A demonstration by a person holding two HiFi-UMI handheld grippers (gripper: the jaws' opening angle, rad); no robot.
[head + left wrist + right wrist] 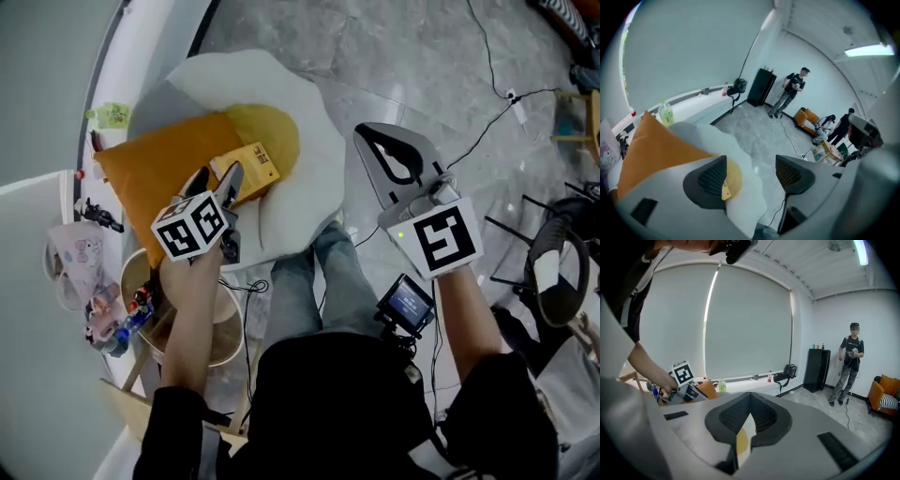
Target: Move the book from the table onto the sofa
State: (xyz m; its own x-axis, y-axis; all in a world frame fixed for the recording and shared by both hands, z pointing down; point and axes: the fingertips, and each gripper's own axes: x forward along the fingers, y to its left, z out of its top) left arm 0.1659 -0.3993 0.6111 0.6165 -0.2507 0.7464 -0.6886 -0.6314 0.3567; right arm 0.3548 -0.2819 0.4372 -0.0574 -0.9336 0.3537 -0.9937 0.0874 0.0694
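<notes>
Hovering with the left tool (221, 180) just over the near edge of the orange cushion (155, 164), jaws spread wide, nothing between them. Holding the right tool (375, 136) well to the right of that cushion, past the edge of the white sofa (309, 122), jaws pressed together on nothing. Finding the book (253, 167) flat on the cushion's right end, yellow cover up, lying against a round yellow pillow (272, 131), just beyond the left tool's tips and gripped by neither tool. Seeing the cushion itself resting on the sofa. Noting a round wooden surface (228, 330) on the near side of the cushion, under the person's left arm, and a green bottle (112, 114) on the ledge on the cushion's far side.
</notes>
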